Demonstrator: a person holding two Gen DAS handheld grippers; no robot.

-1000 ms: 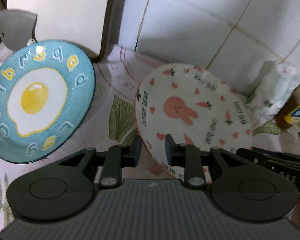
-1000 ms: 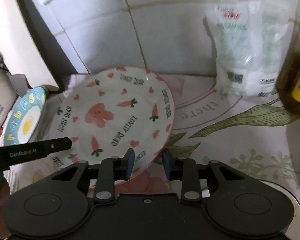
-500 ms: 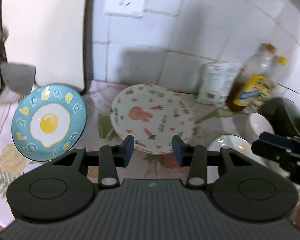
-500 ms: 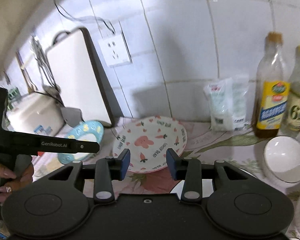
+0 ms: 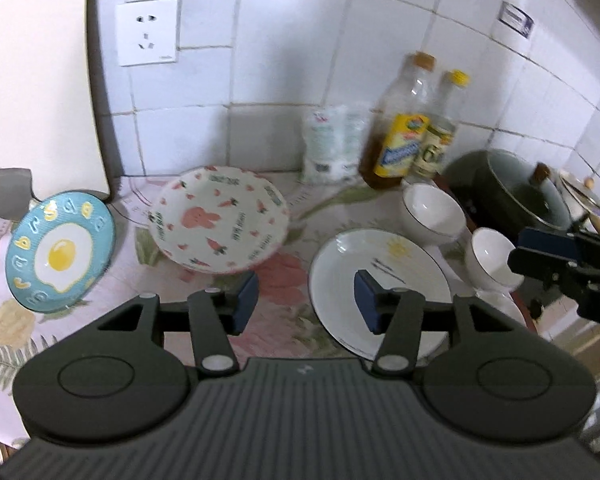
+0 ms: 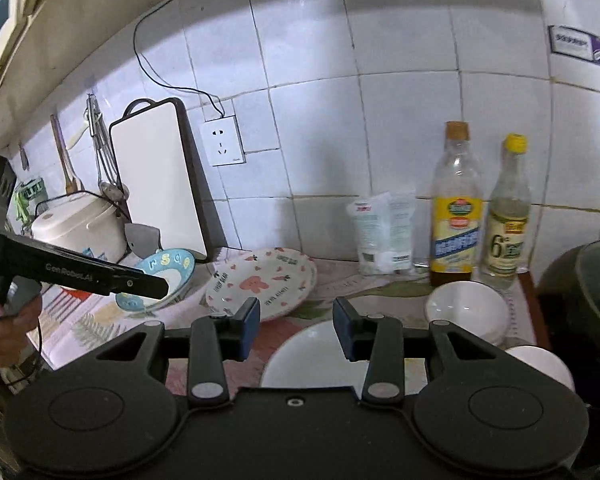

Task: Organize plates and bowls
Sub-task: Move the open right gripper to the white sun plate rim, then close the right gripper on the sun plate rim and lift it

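Left gripper wide, holding nothing; right gripper likewise. Rabbit plate on the counter: blue egg plate left of it, white plate right, bowls beyond.

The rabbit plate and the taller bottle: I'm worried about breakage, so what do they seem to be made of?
The rabbit plate looks like glazed ceramic: a glossy white surface with printed carrots and hearts, though melamine can't be excluded. The taller bottle looks like clear plastic, thin-walled and see-through above its yellow label; glass is possible.
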